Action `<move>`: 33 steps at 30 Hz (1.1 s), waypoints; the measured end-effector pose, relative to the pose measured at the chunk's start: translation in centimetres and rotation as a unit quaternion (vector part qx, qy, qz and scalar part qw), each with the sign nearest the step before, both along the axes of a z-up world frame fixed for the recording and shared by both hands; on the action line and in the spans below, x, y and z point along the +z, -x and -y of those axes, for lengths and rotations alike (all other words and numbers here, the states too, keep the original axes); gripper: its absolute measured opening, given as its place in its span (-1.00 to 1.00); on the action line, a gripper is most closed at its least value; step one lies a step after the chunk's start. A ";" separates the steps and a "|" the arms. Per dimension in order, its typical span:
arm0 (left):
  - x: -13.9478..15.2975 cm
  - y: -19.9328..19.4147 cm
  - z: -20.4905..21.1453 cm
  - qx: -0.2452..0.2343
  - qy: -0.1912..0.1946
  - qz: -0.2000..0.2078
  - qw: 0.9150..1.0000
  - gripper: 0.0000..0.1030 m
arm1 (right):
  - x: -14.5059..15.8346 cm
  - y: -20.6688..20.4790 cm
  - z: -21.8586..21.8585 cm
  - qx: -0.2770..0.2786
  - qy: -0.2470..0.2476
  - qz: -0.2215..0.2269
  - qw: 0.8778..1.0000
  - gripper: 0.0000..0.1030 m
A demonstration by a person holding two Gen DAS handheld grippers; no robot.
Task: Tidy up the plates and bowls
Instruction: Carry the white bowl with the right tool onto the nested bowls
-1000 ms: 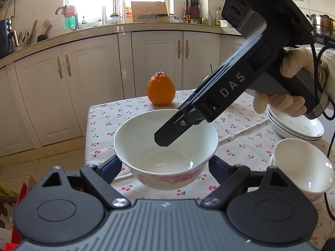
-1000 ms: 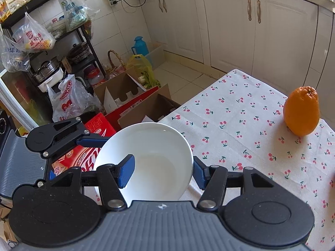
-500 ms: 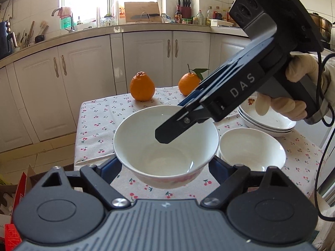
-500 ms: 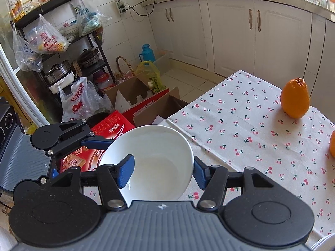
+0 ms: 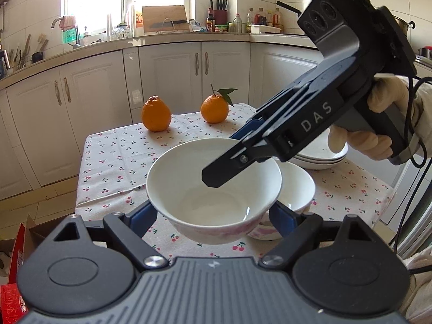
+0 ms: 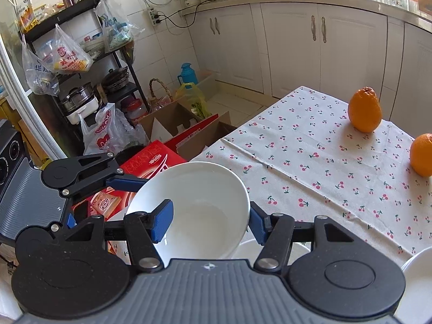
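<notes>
Looking across the table (image 5: 113, 167), I see its cherry-print cloth running back toward the white cabinets, and both my tools sit above its near edge. A stack of shallow white plates (image 5: 321, 158) rests on the cloth at the right in the left wrist view, partly hidden behind my right hand (image 5: 378, 124). The white bowl with a pink pattern (image 5: 213, 194) hangs in the air over the cloth, held by both tools at once. My left tool (image 5: 213, 216) has its blue pads pressed against the bowl's outer wall on either side, jaws spread wide around it. My right tool (image 6: 208, 220) grips the bowl's rim: one blue pad sits inside the bowl, the other outside the wall, and the jaws are drawn in close on that wall. A second white bowl (image 5: 299, 191) stands on the cloth just behind and below the lifted one, to the right. Two oranges stand well apart from the bowls at the far side, the knobbly orange (image 5: 156, 113) to the left and the leafed orange (image 5: 214, 108) to the right.
</notes>
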State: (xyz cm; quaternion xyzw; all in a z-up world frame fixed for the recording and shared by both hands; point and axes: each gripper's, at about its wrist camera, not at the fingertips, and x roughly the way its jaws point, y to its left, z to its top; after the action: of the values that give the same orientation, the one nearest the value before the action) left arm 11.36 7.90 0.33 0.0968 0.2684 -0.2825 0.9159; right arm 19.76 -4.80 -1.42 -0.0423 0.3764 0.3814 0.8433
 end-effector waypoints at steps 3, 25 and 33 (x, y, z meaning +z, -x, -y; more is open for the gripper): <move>0.4 0.5 0.8 -0.010 0.002 0.003 1.000 0.74 | 0.2 0.7 1.2 -0.010 -0.004 0.002 1.000 0.27; -1.1 -1.4 5.7 -0.069 0.012 -0.016 0.997 0.74 | -0.5 1.8 7.0 -0.082 0.002 0.004 0.997 0.29; -1.8 -2.0 6.3 -0.073 0.008 -0.030 0.997 0.74 | -1.9 1.3 7.7 -0.094 -0.003 -0.007 0.996 0.28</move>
State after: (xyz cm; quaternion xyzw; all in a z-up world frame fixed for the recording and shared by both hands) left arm 13.38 1.58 -1.51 0.1009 0.2855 -0.3537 0.8850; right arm 18.50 -12.54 -3.31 -0.0016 0.3835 0.3021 0.8727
